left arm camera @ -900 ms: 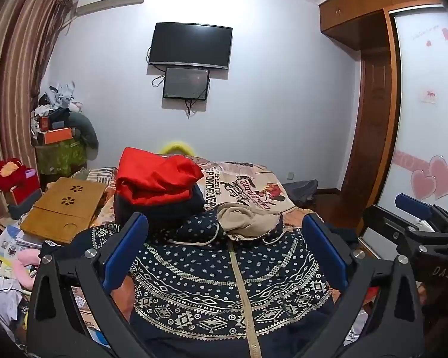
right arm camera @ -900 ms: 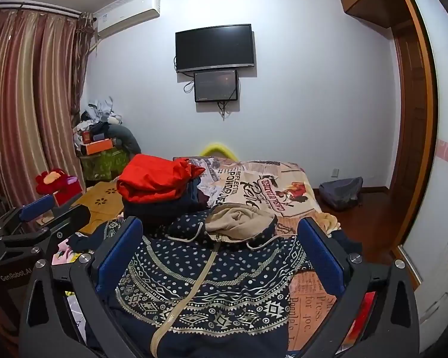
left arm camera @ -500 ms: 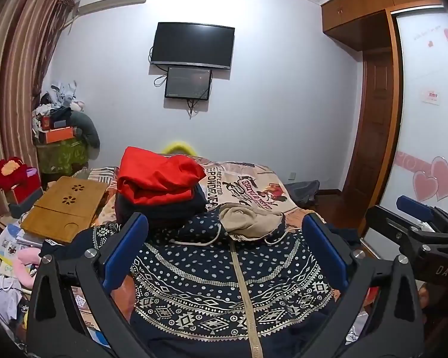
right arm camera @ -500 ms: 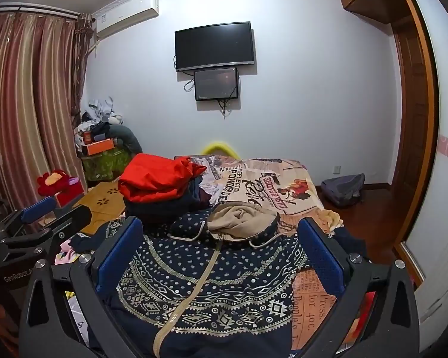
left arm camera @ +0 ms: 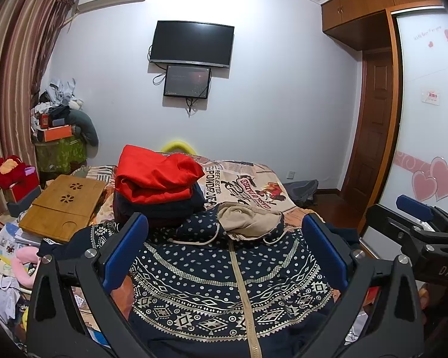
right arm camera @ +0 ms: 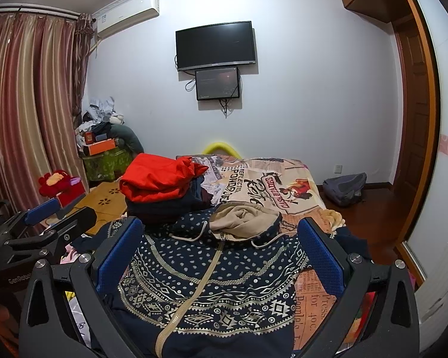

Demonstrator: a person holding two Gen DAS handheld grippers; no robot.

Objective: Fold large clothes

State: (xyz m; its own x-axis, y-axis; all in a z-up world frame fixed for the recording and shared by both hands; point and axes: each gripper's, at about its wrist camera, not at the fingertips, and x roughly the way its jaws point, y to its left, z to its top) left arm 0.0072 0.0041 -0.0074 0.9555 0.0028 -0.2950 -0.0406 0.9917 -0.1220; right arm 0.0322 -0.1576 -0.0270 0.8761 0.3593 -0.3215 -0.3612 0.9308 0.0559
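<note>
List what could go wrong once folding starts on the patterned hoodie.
1. The navy patterned zip hoodie lies against the stack topped by a red garment; swinging a sleeve may topple it.
2. Loose beige drawstrings might snag a finger.
3. The right sleeve nears the bed edge and could slide off.

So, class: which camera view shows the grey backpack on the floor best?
The right wrist view: the grey backpack lies whole on the floor beside the bed, against the wall. In the left wrist view the backpack is smaller and partly hidden behind the bed's corner.
</note>
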